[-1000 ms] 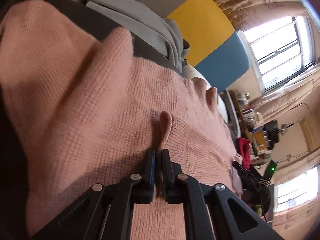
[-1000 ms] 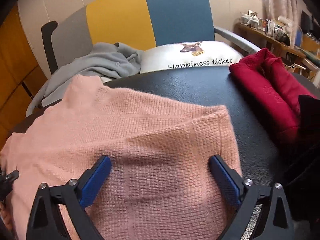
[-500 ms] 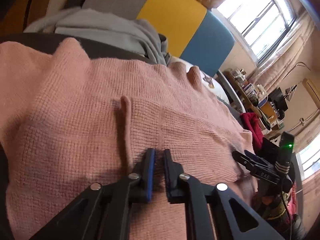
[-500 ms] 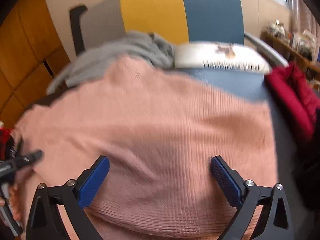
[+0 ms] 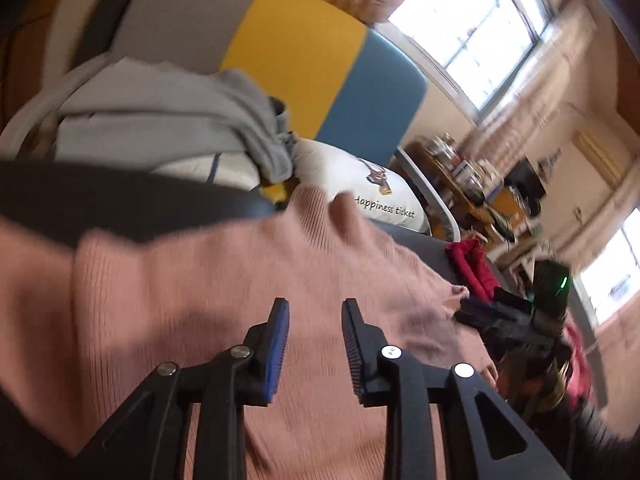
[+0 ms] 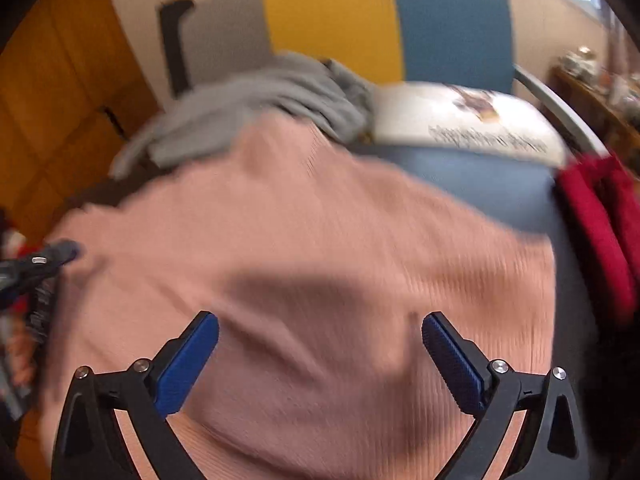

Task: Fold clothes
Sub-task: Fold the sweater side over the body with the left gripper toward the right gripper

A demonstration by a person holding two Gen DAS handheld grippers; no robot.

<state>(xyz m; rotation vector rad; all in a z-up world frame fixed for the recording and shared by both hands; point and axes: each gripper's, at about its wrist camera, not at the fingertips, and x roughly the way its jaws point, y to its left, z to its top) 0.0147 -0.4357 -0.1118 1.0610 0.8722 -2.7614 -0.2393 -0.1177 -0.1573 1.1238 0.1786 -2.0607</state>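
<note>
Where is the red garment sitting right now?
The red garment lies at the right edge of the dark table in the right wrist view, just right of the pink sweater, near the white cushion on the chair.

Bare dark table [image 6: 500, 196] lies free between the pink sweater [image 6: 320, 248] and the red garment [image 6: 600, 216].

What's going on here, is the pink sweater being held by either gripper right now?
No. A person with two handheld grippers is folding a pink knit sweater that lies on a dark table. The left gripper has just been opening, and nothing is between its fingers; the right gripper hangs wide open above the sweater. A red garment lies at the side, and grey clothing sits on the chair behind.
</note>
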